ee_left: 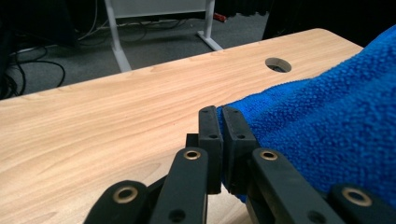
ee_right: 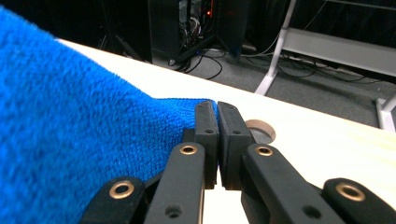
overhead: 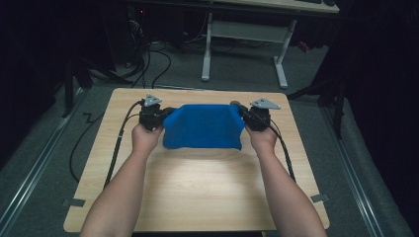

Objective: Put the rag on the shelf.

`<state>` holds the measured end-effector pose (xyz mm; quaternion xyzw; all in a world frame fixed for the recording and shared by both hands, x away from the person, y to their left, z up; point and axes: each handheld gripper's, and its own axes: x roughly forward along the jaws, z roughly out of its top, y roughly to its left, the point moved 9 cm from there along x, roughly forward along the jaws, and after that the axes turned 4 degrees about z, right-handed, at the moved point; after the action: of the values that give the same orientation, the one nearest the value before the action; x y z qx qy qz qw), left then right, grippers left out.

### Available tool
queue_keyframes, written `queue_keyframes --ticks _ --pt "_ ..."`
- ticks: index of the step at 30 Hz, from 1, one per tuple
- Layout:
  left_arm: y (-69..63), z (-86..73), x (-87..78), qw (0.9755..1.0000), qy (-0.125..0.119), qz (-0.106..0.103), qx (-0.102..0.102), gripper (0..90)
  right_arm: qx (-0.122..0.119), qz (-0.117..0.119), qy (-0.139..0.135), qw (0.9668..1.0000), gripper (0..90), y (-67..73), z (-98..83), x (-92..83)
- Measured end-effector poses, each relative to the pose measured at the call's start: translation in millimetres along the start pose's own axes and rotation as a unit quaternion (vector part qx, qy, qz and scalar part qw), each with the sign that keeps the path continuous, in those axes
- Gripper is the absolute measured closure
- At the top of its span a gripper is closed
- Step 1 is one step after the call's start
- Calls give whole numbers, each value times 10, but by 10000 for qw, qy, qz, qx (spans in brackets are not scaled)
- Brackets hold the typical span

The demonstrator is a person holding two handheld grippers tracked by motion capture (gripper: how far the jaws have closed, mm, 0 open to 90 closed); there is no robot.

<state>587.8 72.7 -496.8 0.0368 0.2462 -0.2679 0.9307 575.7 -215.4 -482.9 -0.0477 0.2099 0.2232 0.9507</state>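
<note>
Forearms enter from the bottom of the high view, each hand carrying a gripper out to the far half of the bench (overhead: 197, 197). Left gripper (overhead: 165, 116) and right gripper (overhead: 243, 112) each pinch an upper corner of a blue towel (overhead: 203, 126), which hangs stretched between them, its lower edge meeting or nearly meeting the wood — contact cannot be confirmed from here.

Left gripper view: both black fingers (ee_left: 210, 140) clenched together on the towel's corner, terry pile bulging out to the right. Bare bench beyond, with a round cable hole (ee_left: 278, 65) near its far edge.

Right gripper view: fingers (ee_right: 206, 135) likewise clamped on the opposite corner, cloth spreading left; the cable hole (ee_right: 261, 131) sits just behind the fingertips.

Judgement — the step looks like spreading or folding the towel while held by two corners. To do it well, both grips should stay firm, the hands level and evenly apart so the top edge stays taut, and any lowering should go slowly so the hanging edge lands flat rather than bunching.
</note>
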Motion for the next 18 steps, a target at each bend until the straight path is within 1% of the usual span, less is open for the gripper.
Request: queue_keyframes --ticks 4,6,12,15,18 --pt "-12 -51 10 10000 80 -38 17 876 -45 23 27 10000 887 33 -47 4" --pt "-29 -69 16 10000 66 -54 6 876 -1 49 39 10000 886 53 -82 5" --pt "-43 -167 29 9999 116 -93 -49 876 4 90 167 9998 886 87 -223 17" --pt "-41 -229 44 9998 165 -118 -86 876 -43 107 191 9998 886 99 -255 27" --pt "-29 -286 70 9996 209 -138 -127 876 -24 121 241 9996 886 114 -291 50"
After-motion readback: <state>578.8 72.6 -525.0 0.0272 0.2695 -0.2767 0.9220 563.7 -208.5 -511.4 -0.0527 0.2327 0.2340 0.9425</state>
